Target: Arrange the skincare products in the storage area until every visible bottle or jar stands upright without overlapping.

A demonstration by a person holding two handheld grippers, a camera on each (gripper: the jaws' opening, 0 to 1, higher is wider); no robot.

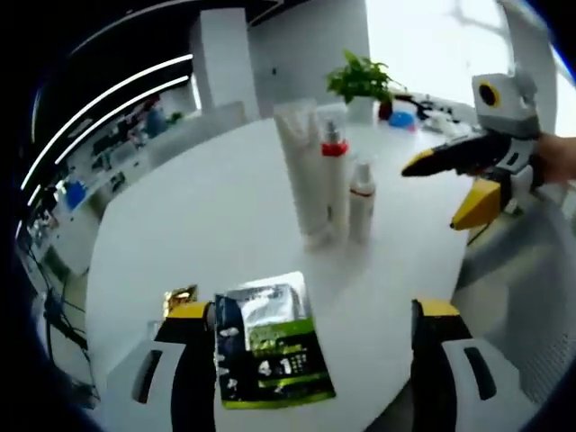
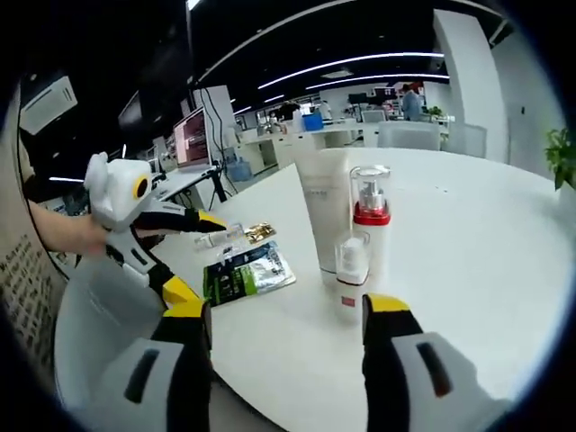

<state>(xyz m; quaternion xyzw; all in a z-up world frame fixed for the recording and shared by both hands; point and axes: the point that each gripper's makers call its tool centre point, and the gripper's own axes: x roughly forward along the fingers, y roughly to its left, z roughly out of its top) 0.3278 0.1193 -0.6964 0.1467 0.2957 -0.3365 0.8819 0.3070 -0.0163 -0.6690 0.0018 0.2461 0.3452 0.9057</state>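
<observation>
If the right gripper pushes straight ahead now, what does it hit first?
Most likely the small bottle with the red band, standing just beyond the right gripper, whose jaws are open; the taller pump bottle stands close behind it. Depth is uncertain.

Left gripper jaws spread; right gripper jaws spread.

At the bottom of each view we see our grippers as white moulded bodies with dark slots, black fingers and yellow tips. The right gripper at the right edge and the left gripper at the left show black-and-yellow fingers.
</observation>
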